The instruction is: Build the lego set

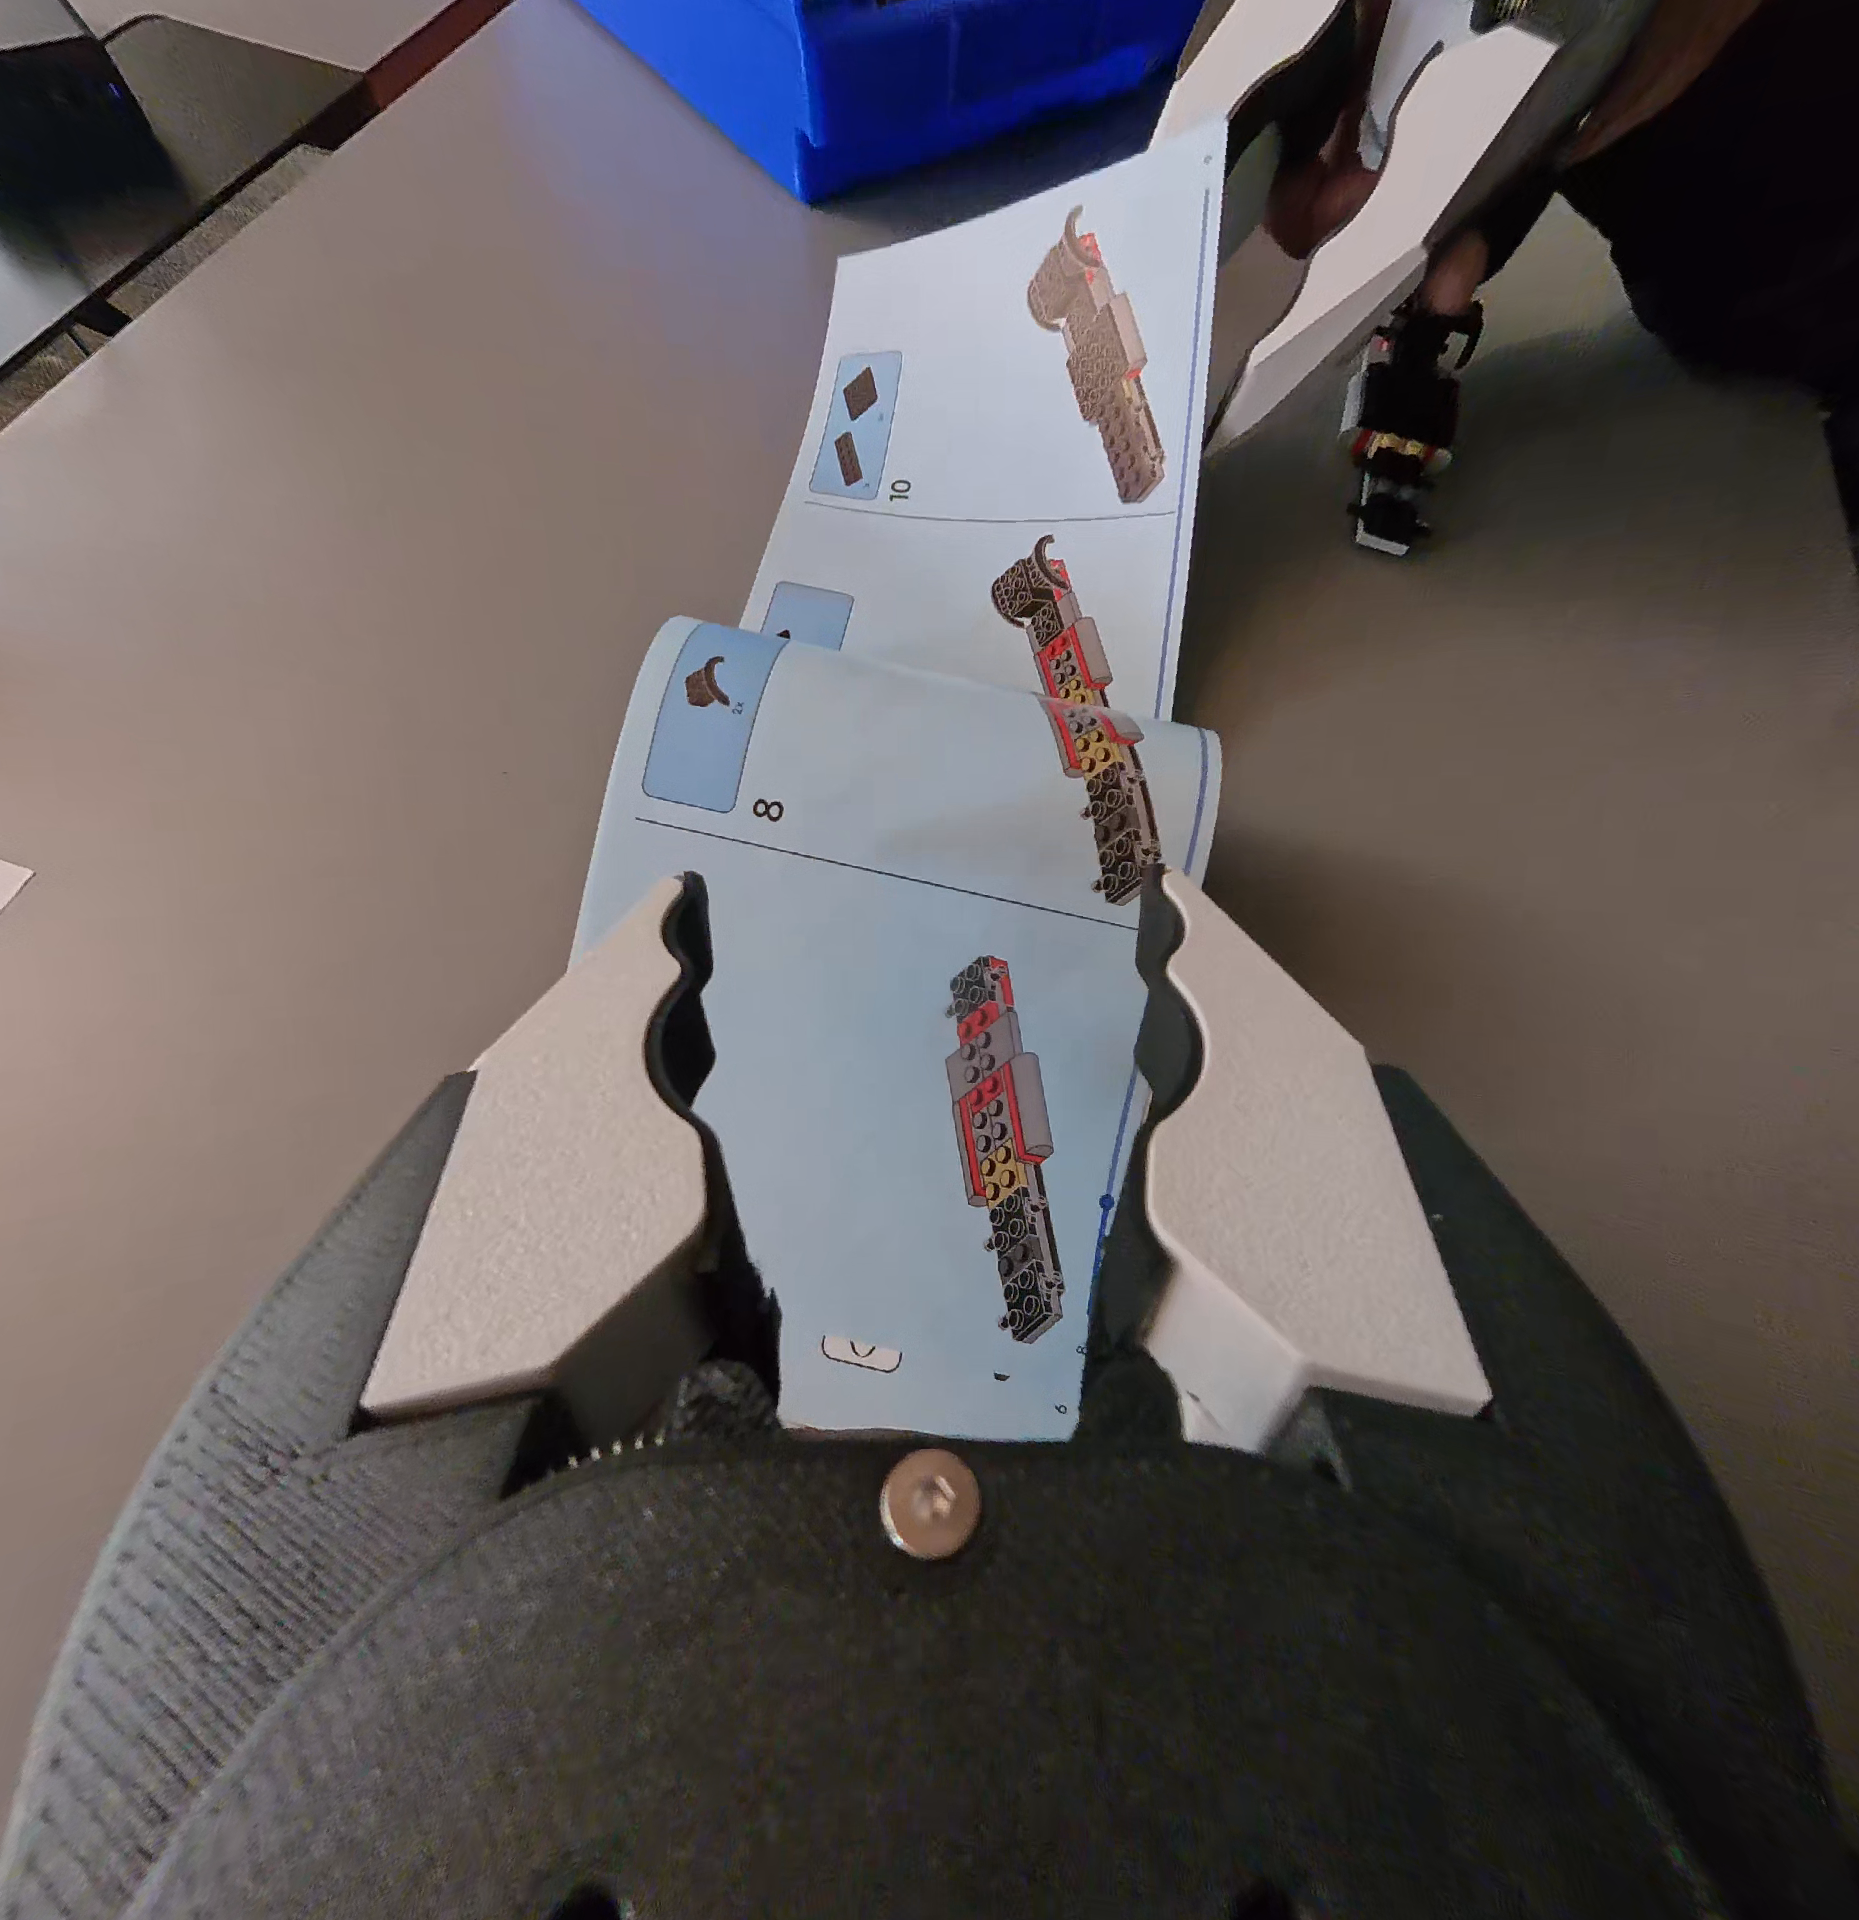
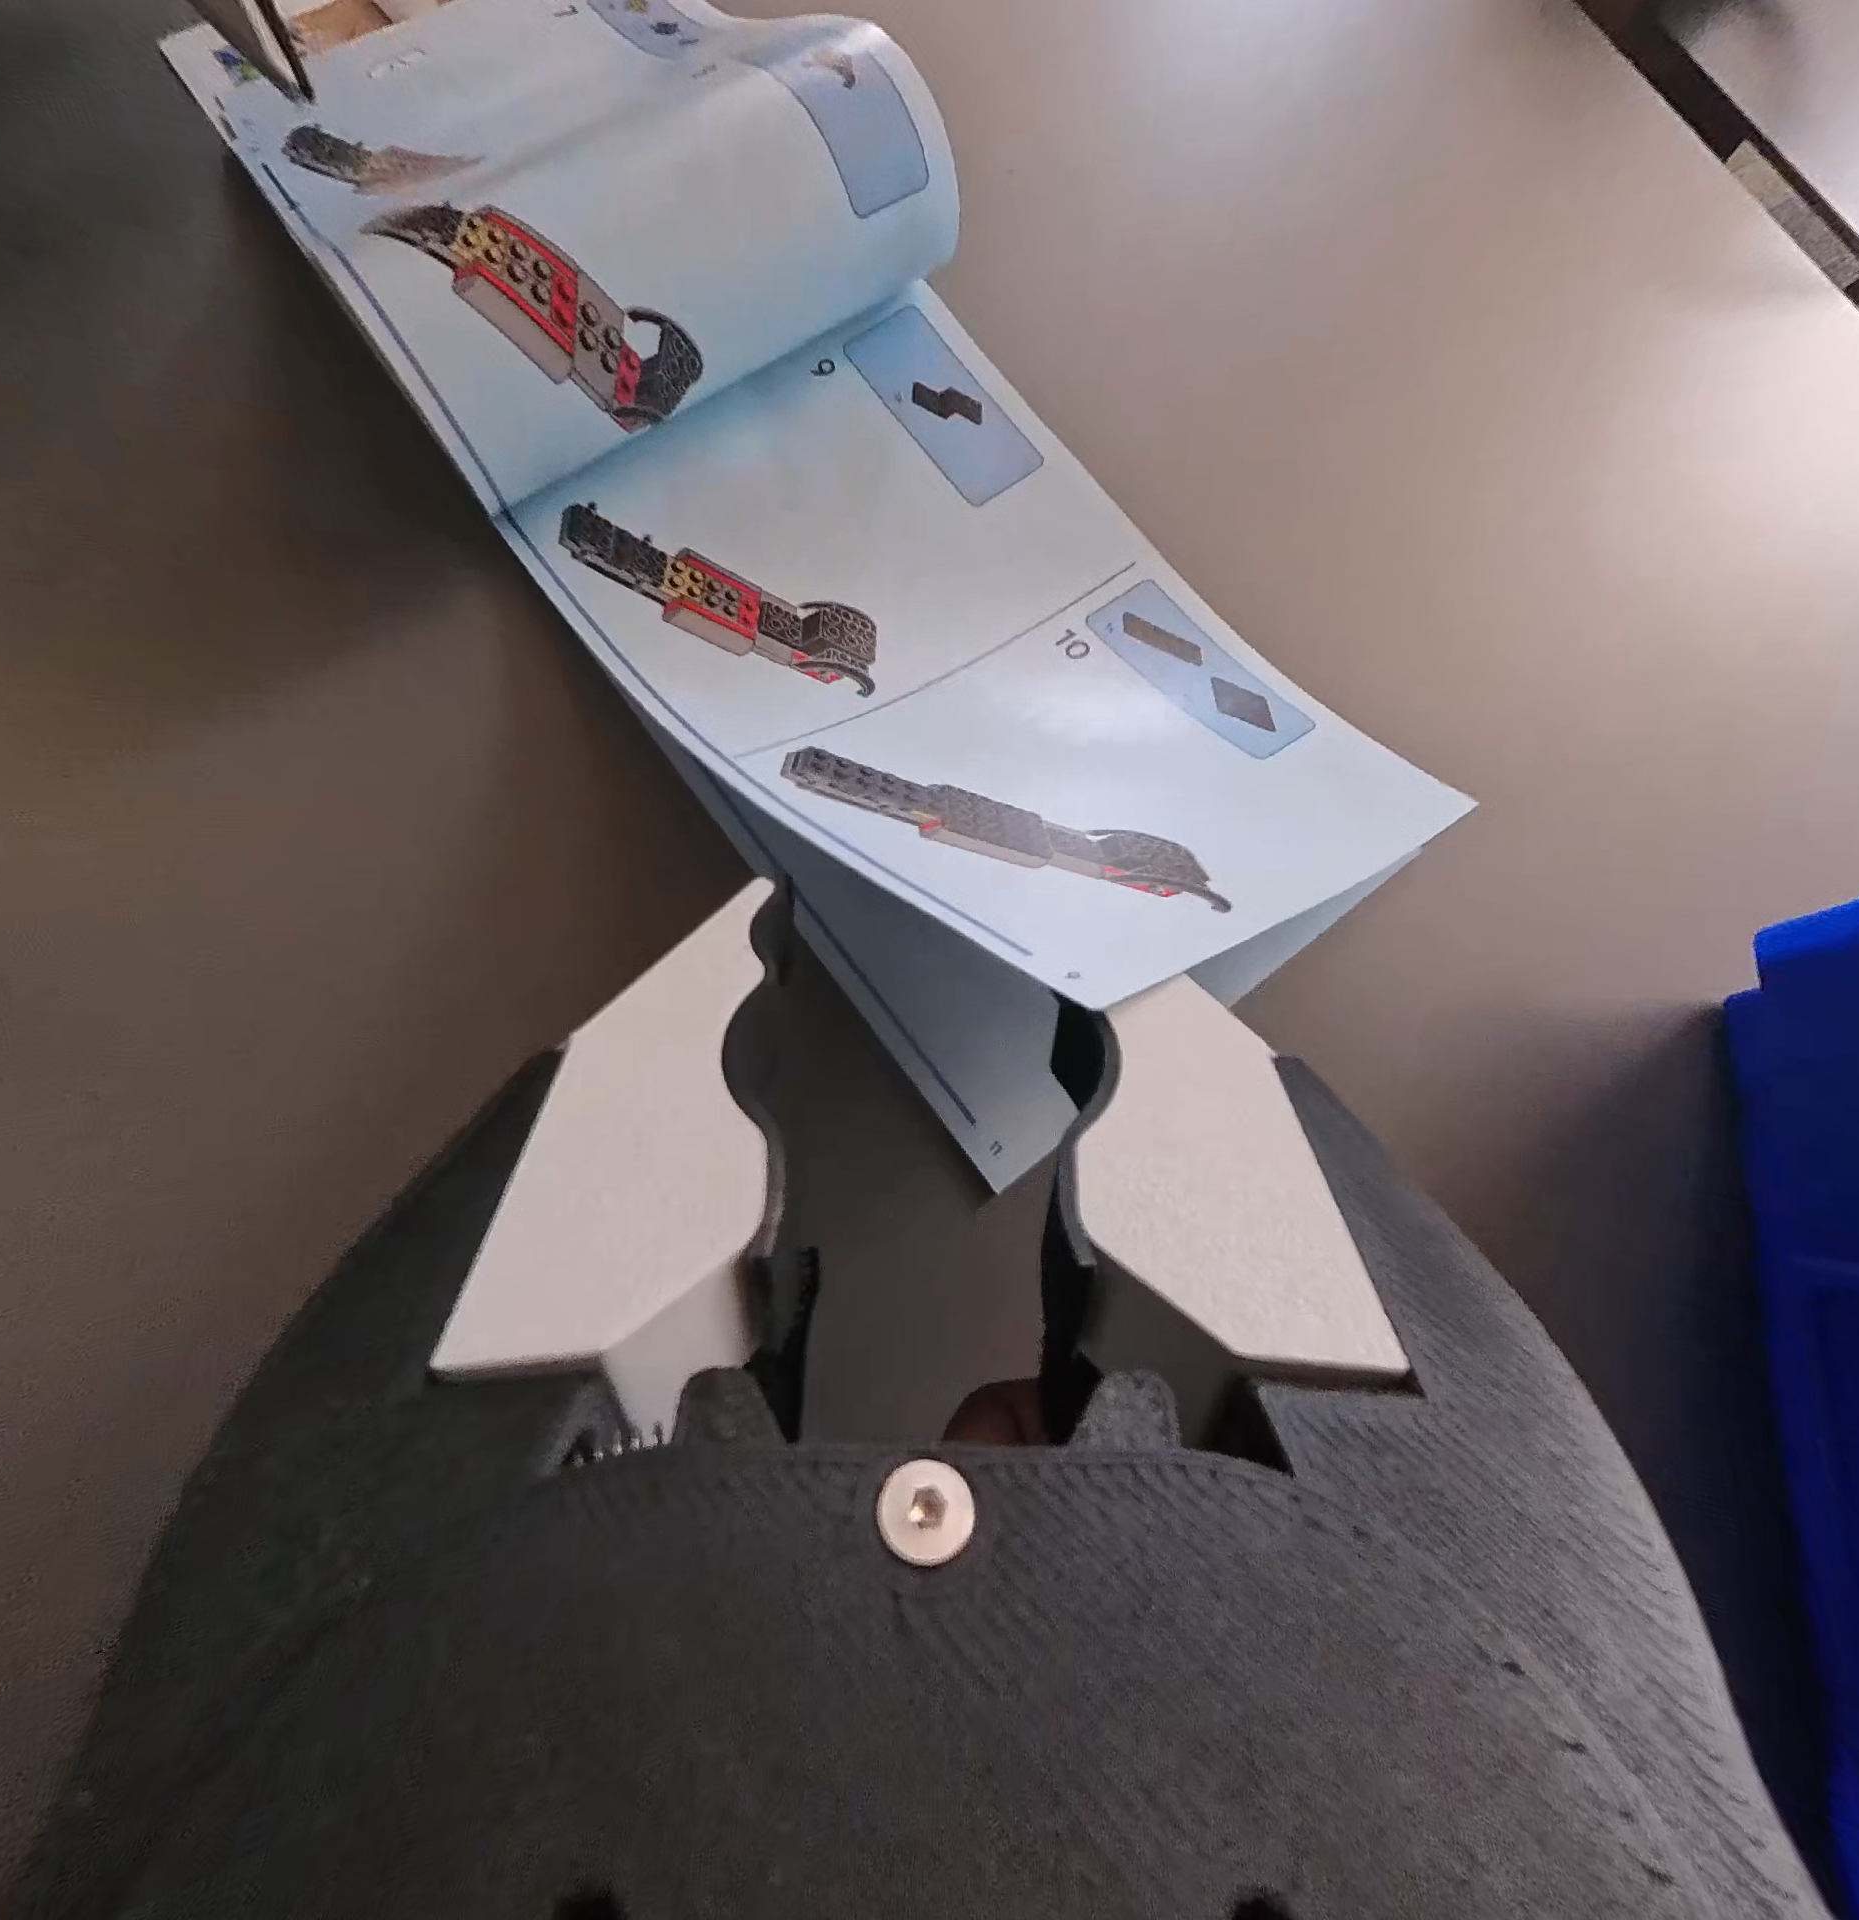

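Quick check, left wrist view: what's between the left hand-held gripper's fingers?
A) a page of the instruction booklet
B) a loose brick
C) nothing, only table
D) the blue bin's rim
A: the left hand-held gripper has its fingers spread on either side of a curled page of the instruction booklet; the blue bin sits far off on the table, and no loose brick lies between the fingers.

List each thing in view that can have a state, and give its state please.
Left tongs: open, a booklet page lying between the fingers.
Right tongs: open, around a corner of lower pages.
Instruction booklet: open on the table, one page curled up.
Lego model: partly built, standing on the table.
Blue bin: on the table, contents hidden.
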